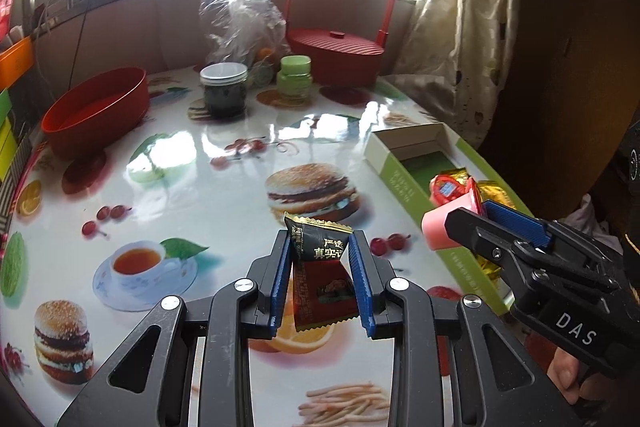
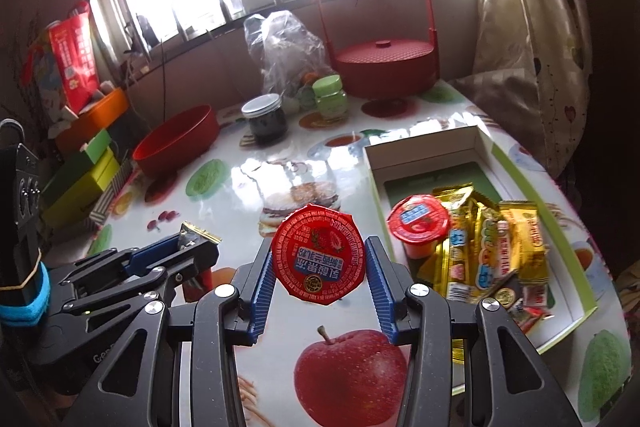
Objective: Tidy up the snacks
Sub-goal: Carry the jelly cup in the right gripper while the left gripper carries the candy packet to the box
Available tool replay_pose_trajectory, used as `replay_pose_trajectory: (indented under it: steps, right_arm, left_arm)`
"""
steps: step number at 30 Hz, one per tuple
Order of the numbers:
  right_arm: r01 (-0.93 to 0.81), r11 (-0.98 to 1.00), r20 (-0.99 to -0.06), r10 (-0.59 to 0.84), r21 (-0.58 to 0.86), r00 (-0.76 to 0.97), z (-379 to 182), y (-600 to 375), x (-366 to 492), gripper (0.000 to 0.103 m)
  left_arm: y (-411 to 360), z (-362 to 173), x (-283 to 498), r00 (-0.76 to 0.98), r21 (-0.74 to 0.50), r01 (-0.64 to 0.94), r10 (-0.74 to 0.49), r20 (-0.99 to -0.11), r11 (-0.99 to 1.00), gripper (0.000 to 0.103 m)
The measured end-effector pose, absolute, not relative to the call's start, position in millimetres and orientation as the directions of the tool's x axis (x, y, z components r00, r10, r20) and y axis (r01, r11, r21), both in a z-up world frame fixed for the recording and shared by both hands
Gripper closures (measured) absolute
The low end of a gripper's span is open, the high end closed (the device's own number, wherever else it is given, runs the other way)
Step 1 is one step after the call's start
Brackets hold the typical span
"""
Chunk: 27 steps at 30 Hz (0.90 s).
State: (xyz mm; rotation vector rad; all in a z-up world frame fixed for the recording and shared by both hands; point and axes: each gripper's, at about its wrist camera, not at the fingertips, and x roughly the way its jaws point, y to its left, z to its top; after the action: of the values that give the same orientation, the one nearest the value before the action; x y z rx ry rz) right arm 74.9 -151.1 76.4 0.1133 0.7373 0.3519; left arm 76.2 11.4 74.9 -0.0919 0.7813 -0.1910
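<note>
My left gripper [image 1: 320,247] is shut on a black and dark red snack packet [image 1: 320,259], held off the table. In the right wrist view that same gripper [image 2: 200,247] shows at the left with the packet's gold edge [image 2: 196,231] poking out. My right gripper [image 2: 318,259] is shut on a pink jelly cup with a red foil lid [image 2: 318,257]; from the left wrist view the cup [image 1: 448,223] hangs over the box's near end. The open green and white box [image 2: 372,163] lies at the right and holds another jelly cup [image 2: 418,221] and several gold packets [image 2: 488,243].
A red bowl [image 1: 96,107] sits at the table's left. A dark jar [image 1: 223,89], a green jar [image 1: 295,77], a clear plastic bag [image 1: 240,15] and a red lidded basket [image 1: 336,51] stand at the back. Stacked coloured boxes [image 2: 86,175] lie beyond the left edge.
</note>
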Motion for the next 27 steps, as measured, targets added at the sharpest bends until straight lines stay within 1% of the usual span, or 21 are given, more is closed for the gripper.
replay_pose_trajectory:
  steps: [16, 27]
  right_arm:
    - [-0.206, 0.957, -0.623, 0.289, 0.204, 0.727, 89.5, -187.9, 60.8, 0.06]
    - [-0.15, 0.969, -0.633, 0.24, 0.194, 0.736, 87.4, -215.8, 50.3, 0.06]
  left_arm:
    - [-18.4, 87.2, 87.0, 0.688, -0.189, 0.225, -0.293, -0.664, 0.956, 0.073]
    - [-47.3, 92.1, 96.2, 0.663, -0.214, 0.299, -0.363, -0.655, 0.93, 0.073]
